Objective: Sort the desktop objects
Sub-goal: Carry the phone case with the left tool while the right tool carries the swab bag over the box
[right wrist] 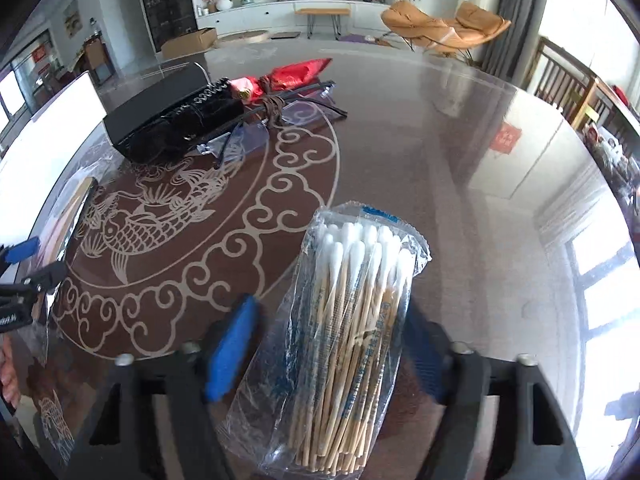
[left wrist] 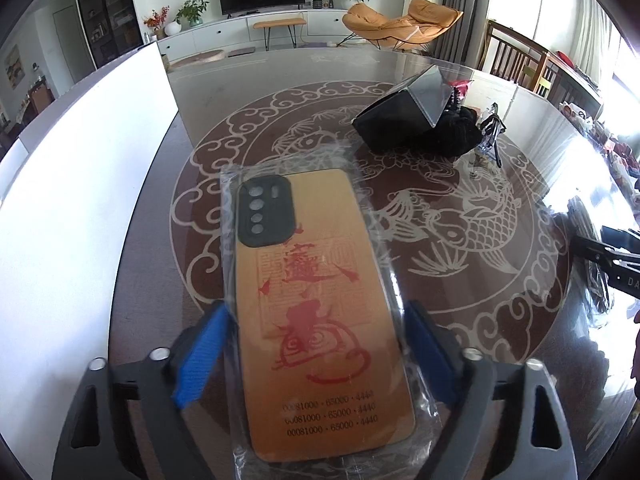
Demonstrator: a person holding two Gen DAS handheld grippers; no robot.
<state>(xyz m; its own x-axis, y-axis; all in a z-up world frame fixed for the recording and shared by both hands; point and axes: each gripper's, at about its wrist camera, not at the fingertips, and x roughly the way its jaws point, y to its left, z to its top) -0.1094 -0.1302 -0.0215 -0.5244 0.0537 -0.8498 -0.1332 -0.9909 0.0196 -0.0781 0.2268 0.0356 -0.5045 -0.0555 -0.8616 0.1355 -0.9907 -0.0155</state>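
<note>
Surroundings: a glossy counter (left wrist: 400,80) with a round brown fish-and-cloud pattern carried everything; a white board (left wrist: 80,200) stood along its left side
Clutter far right: a black box (left wrist: 404,116) leaned on a dark bundle (left wrist: 460,132), with a small clip-like thing just beside them, too small to name
Same clutter, right wrist view: the black box (right wrist: 160,120) lay at far left, touching a red pouch (right wrist: 296,72) and thin dark rods
Obstruction: nothing lay between either tool and its thing
Phone case: an orange phone case (left wrist: 316,312) in a clear sleeve, black camera block at its far end, red seal art and three rows of digits near the viewer
Left tool: the left tool (left wrist: 316,344) had its blue pads against both edges of the sleeve, holding it
Cotton swabs: a clear pack of cotton swabs (right wrist: 344,332), wooden sticks, white tips at the far end
Right tool: the right tool (right wrist: 332,352) straddled the pack; left pad stood just clear, so grip uncertain
</note>
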